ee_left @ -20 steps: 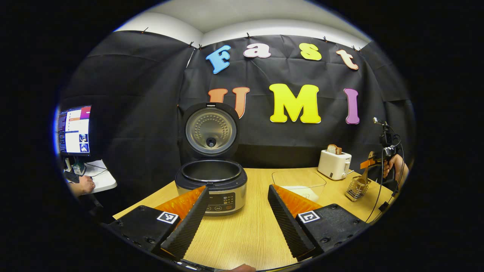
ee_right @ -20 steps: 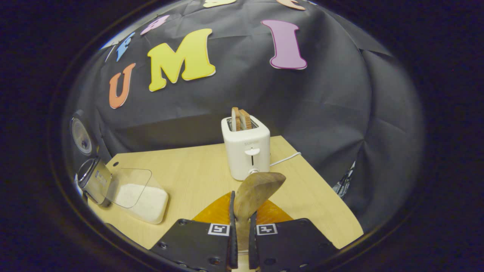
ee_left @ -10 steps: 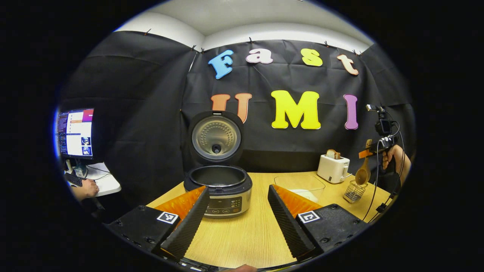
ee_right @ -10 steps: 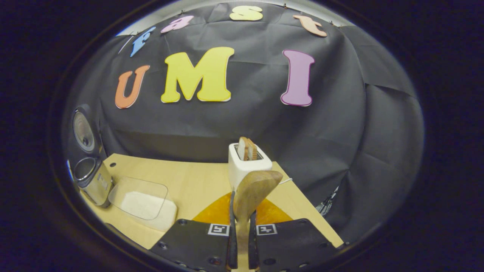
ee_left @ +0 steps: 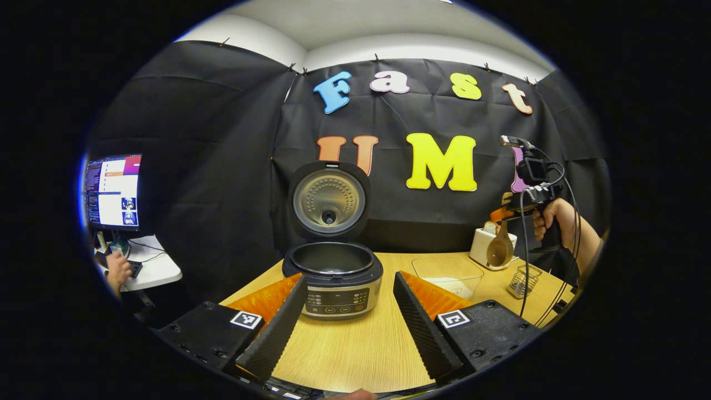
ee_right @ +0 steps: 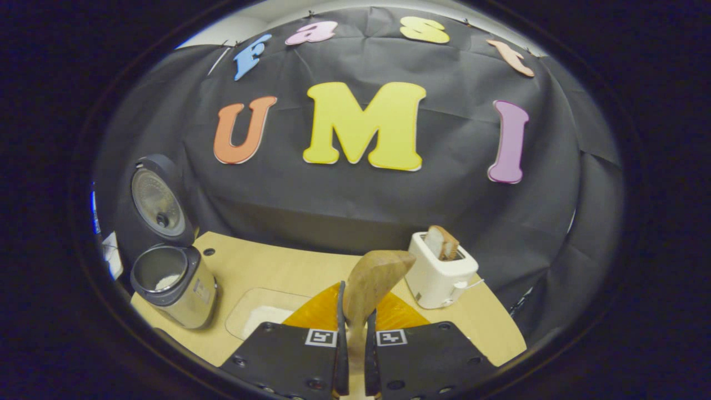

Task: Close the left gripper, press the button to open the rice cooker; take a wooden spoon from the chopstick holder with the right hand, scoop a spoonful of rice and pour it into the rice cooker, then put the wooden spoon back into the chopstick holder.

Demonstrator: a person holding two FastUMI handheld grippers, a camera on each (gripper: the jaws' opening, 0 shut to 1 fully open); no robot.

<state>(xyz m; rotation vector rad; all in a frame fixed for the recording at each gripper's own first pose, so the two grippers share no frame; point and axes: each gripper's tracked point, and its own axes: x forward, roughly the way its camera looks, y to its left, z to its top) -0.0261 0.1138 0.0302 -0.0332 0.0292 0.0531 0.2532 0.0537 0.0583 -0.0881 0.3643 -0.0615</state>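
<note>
One round silver-and-black rice cooker (ee_left: 335, 278) standing on the pale wooden tabletop (ee_left: 361, 344), its one lid (ee_left: 329, 200) raised upright behind the open pot; in the right gripper view the same cooker (ee_right: 172, 286) at the left edge, a little white showing in the pot. Left gripper (ee_left: 350, 316) held low before the cooker, fingers spread wide, touching nothing. Right gripper (ee_right: 354, 339) with fingers drawn narrow and pressed on the handle of one brown wooden spoon (ee_right: 373, 283), bowl end pointing forward. From the left gripper view, that gripper (ee_left: 527, 191) raised in a hand (ee_left: 552, 219) at the far right, spoon (ee_left: 500, 250) hanging bowl-down above the tabletop, clear of one small wire-mesh chopstick holder (ee_left: 523, 280) just below and to its right. One clear flat-sided container (ee_left: 447, 272) between cooker and holder; white rice (ee_right: 266, 319) visible in it. One white toaster (ee_right: 441, 275) holding one slice of bread (ee_right: 441, 241), near the back corner. One monitor (ee_left: 113, 191) at far left.
</note>
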